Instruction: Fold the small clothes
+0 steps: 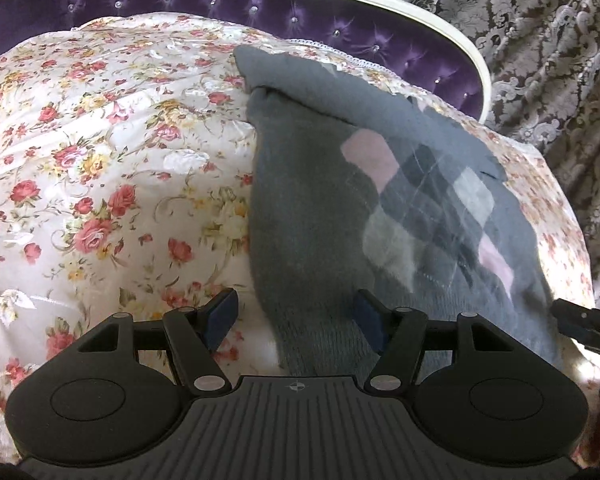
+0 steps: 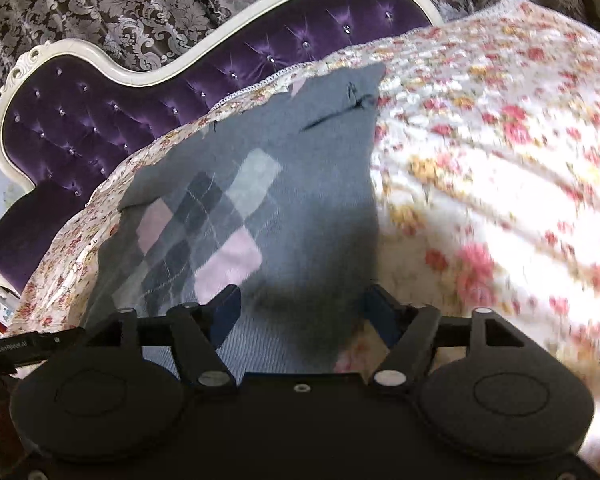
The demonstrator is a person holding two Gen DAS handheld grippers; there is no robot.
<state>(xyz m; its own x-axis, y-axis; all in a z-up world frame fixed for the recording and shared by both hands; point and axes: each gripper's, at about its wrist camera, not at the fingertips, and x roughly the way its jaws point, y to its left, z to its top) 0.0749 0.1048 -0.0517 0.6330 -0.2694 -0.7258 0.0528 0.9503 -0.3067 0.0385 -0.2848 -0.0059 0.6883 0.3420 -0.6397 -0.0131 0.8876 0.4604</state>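
1. While the white quilted bedspread with red and yellow roses (image 1: 100,184) fills the left of the left wrist view, the left gripper (image 1: 296,320) hovers with its blue-padded fingers (image 1: 222,314) spread apart, holding nothing.
2. Between those fingers lies the near hem of the grey knitted sweater with pink and pale argyle diamonds (image 1: 320,216), spread flat on the bedspread.
3. Right of it, the right gripper (image 2: 300,316) also stands agape over the sweater's hem.
4. Behind curves the purple tufted headboard with a white frame (image 2: 100,120).
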